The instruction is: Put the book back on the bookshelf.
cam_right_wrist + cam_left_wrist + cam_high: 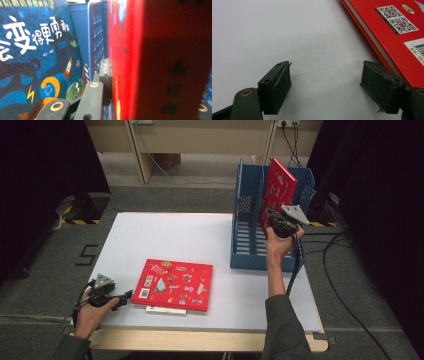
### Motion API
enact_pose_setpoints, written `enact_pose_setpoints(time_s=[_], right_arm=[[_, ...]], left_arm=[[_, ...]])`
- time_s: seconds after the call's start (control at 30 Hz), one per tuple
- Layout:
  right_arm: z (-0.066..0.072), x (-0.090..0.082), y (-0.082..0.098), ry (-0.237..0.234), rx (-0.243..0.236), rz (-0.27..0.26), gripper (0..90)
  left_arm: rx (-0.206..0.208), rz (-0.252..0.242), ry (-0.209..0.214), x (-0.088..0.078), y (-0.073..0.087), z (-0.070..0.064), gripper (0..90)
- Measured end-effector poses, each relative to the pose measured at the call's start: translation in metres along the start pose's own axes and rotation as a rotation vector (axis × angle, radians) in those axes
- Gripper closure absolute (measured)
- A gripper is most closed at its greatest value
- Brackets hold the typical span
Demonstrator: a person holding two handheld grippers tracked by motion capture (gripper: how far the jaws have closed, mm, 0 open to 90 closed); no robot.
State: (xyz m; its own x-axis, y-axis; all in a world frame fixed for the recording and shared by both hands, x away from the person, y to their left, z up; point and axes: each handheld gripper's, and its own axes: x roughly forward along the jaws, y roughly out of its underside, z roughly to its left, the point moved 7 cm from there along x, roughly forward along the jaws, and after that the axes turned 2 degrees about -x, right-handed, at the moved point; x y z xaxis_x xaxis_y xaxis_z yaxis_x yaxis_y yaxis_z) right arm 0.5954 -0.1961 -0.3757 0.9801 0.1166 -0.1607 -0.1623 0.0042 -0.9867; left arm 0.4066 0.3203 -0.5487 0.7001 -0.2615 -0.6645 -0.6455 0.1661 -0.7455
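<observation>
My left gripper (125,296) rests on the table (200,237), well left of the rack (248,227), its fingers (275,90) apart with nothing between them. Just beside its tip a flat book (175,284) lies on top of a pale one (165,309), still to be shelved. My right gripper (272,220) is at the rack, fingers (106,75) clamped on a red book (276,190) that stands tilted in a slot. A blue book (35,60) stands in the next slot. To do this well, I judge I should keep the squeeze firm, right the red book between the dividers, lower it until its bottom edge sits on the rack floor, and only then let go.
</observation>
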Motion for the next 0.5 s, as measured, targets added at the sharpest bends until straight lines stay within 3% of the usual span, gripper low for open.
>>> enact_pose_setpoints(time_s=[0.5], right_arm=[[0.012,0.029,0.013,0.025,-0.016,0.065,79.3]], left_arm=[[0.0,0.001,0.003,-0.001,0.001,0.0,22.5]])
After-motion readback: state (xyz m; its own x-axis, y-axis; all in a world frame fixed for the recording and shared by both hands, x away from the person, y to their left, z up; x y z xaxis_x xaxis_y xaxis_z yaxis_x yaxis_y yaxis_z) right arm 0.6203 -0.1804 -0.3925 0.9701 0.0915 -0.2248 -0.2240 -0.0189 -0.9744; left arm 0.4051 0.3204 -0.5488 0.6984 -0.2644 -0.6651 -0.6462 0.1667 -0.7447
